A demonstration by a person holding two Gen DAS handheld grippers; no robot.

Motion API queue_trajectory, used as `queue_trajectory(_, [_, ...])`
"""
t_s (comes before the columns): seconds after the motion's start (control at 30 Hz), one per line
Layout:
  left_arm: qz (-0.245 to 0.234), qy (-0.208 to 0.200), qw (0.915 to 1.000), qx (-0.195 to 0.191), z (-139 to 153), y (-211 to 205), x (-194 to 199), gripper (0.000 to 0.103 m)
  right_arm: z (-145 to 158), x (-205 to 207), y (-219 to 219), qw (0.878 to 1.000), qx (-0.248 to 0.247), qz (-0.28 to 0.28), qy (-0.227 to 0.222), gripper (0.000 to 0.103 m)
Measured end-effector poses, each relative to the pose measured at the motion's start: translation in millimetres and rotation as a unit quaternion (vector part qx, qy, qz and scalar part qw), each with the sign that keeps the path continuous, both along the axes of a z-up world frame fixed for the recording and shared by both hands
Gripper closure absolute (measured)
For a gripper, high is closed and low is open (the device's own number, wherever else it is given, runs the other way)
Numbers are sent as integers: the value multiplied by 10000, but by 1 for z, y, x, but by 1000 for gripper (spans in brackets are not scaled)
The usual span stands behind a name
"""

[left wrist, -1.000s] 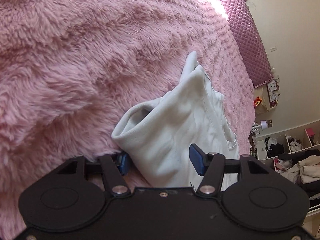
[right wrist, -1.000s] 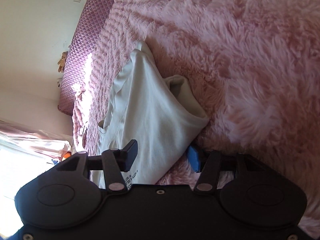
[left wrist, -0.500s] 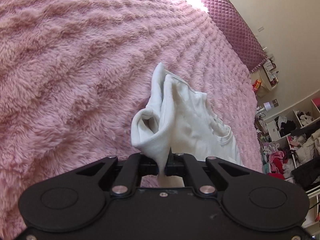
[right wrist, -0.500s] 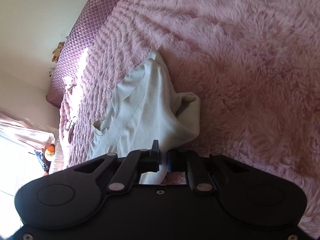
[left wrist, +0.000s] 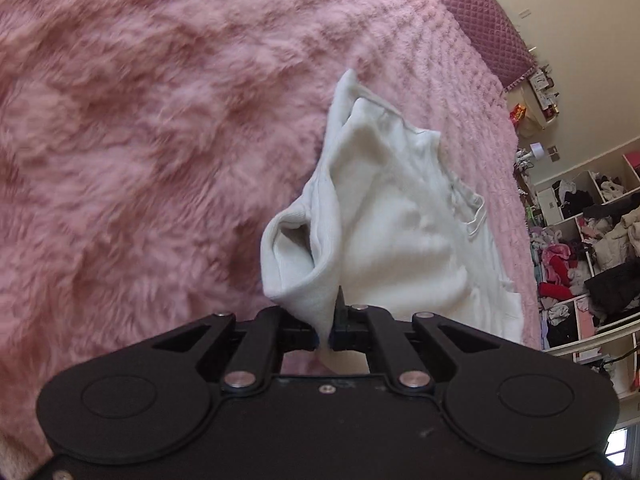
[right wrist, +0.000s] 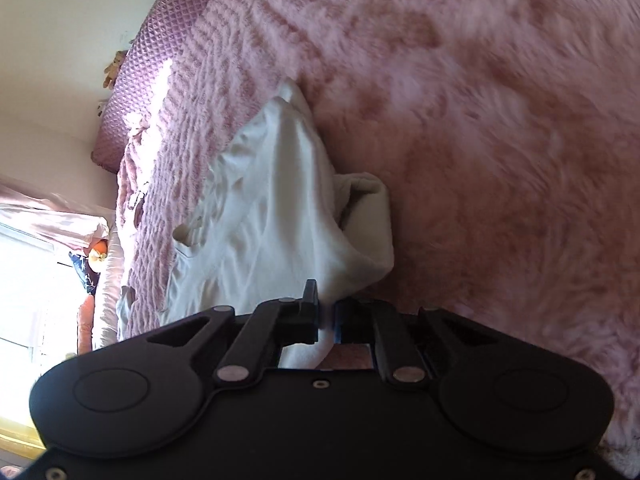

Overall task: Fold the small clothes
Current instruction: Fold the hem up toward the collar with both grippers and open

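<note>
A small white garment point(left wrist: 392, 232) lies on a fluffy pink blanket point(left wrist: 160, 120). My left gripper point(left wrist: 329, 330) is shut on one near corner of it, and the cloth rises bunched from the jaws. In the right wrist view the same white garment point(right wrist: 280, 216) stretches away to the left, and my right gripper point(right wrist: 328, 320) is shut on its other near corner. Both corners are lifted off the blanket point(right wrist: 500, 140). The far end of the garment rests on the bed.
A quilted purple headboard point(left wrist: 480, 12) stands at the far end of the bed. Open shelves stuffed with clothes point(left wrist: 588, 248) are at the right in the left wrist view. A bright window and bedding point(right wrist: 48, 248) are at the left in the right wrist view.
Both grippers were open around the garment's near corners one second ago. They have shut on the corners and lifted them, so the cloth is bunched and raised.
</note>
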State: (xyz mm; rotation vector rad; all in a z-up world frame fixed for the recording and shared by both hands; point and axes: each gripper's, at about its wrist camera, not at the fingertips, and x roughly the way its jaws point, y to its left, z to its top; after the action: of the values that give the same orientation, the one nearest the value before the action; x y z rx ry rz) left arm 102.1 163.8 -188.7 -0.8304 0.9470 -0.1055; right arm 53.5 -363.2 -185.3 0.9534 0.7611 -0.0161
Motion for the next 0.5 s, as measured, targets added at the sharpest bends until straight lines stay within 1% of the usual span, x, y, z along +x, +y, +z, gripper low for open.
queue_trajectory(0.03, [15, 40, 10000, 24, -11, 1, -5, 97, -9, -4, -3, 10000, 29, -28, 56, 96])
queue_trajectory(0.07, [14, 53, 9998, 186, -18, 1, -8, 88, -17, -7, -5, 9999, 30, -43, 101, 96])
queue_trajectory(0.13, [-175, -50, 9988, 455, -21, 1, -11, 85, -24, -10, -11, 9999, -49, 95, 130, 96])
queue_trajectory(0.2, [-270, 4, 9975, 659, -13, 4, -15, 81, -17, -12, -14, 9988, -271, 320, 244, 95])
queue_trajectory(0.23, [-373, 71, 9954, 878, -6, 6, -17, 77, -11, -12, -14, 9975, -432, 440, 355, 94])
queue_trajectory(0.27, [-440, 126, 9929, 1094, 3, 8, -18, 72, -4, -11, -15, 9953, -596, 587, 488, 88])
queue_trajectory(0.3, [-485, 129, 9893, 1369, 13, 11, -17, 70, 7, -10, -15, 9916, -841, 767, 613, 86])
queue_trajectory(0.33, [-529, 64, 9849, 1645, 23, 13, -17, 67, 18, -9, -13, 9867, -1175, 907, 663, 77])
queue_trajectory(0.37, [-572, -48, 9766, 2072, 37, 15, -14, 65, 31, -6, -11, 9796, -1631, 988, 629, 70])
queue_trajectory(0.4, [-596, -165, 9675, 2453, 50, 16, -7, 65, 46, -2, -6, 9698, -2136, 1068, 507, 65])
queue_trajectory(0.43, [-654, -329, 9596, 2717, 61, 16, 2, 63, 58, 4, -1, 9594, -2559, 1130, 365, 61])
queue_trajectory(0.47, [-712, -520, 9548, 2838, 71, 16, 11, 62, 69, 14, 3, 9489, -2905, 1218, 190, 61])
queue_trajectory(0.5, [-728, -696, 9528, 2863, 77, 14, 21, 62, 78, 24, 9, 9386, -3192, 1307, -7, 61])
